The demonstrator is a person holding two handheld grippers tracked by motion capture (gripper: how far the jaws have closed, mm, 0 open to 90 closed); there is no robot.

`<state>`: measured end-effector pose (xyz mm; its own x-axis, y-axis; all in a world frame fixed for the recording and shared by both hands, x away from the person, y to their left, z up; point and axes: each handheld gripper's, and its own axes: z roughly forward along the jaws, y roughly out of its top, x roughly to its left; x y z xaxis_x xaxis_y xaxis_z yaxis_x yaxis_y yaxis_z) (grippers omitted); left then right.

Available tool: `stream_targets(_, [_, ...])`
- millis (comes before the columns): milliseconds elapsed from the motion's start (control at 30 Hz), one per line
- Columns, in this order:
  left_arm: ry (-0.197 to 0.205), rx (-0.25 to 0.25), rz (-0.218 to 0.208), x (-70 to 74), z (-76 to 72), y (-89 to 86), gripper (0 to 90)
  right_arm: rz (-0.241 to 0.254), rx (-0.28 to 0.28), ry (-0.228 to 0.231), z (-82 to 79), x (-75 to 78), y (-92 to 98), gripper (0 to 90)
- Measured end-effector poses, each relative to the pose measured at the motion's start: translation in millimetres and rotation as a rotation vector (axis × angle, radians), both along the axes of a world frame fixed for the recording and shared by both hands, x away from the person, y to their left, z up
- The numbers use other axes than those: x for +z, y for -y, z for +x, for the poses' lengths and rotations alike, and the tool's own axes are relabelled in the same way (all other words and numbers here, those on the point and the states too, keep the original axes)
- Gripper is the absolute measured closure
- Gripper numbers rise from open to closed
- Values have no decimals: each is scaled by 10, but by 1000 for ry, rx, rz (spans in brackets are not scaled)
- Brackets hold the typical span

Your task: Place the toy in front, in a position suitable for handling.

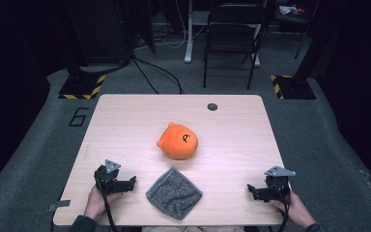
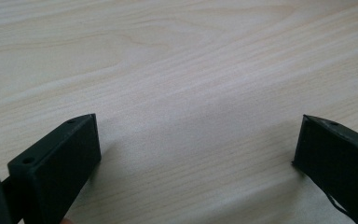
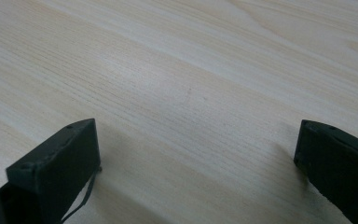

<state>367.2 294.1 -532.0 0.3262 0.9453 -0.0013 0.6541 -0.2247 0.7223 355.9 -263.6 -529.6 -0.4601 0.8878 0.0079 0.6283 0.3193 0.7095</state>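
A light wooden table (image 1: pixel 125 121) carries an orange plush (image 1: pixel 178 141) near its middle and a grey cloth (image 1: pixel 174 194) close to the near edge. The cloth lies between the left gripper (image 1: pixel 128 183) and the right gripper (image 1: pixel 252 190), nearer the left one; both rest on the tabletop. The plush sits beyond the cloth, farther from both grippers. A dark round hole (image 1: pixel 212 107) marks the far side.

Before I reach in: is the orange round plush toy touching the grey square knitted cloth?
Apart. The high view shows bare wooden table between the orange plush toy and the grey cloth.
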Motion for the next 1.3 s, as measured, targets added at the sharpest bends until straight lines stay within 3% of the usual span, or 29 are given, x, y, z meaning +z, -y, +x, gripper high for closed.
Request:
stream_targets(133, [10, -19, 6, -4, 19, -13, 0, -8, 5, 6, 15, 0, 1, 0])
stream_targets(167, [-2, -37, 7, 4, 30, -25, 0, -10, 8, 9, 19, 0, 0, 0])
stream_targets(267, [2, -32, 3, 0, 59, -27, 0, -10, 7, 7, 20, 1, 0, 0])
stream_targets(500, [-1, -32, 3, 4, 128, -47, 0, -30, 0, -53, 70, 53, -29, 0])
stream_targets(600, [2, -34, 2, 1, 134, -48, 0, -63, 17, -86, 104, 90, -22, 0])
stream_targets(667, [2, -33, 1, 1, 133, -48, 0, -80, 24, -100, 115, 122, -18, 54])
stream_targets(700, [2, -34, 2, 1, 131, -49, 0, -89, 24, -85, 117, 140, -17, 90])
stream_targets(767, [3, -44, 6, 1, 125, -57, 0, -110, 55, -80, 119, 170, -32, 72])
stream_targets(900, [2, -44, 3, 1, 117, -57, 0, -107, 113, -77, 102, 263, -91, 43])
stream_targets(1300, [1, -42, 4, 1, 122, -55, 0, -33, 157, -48, 48, 512, -244, 27])
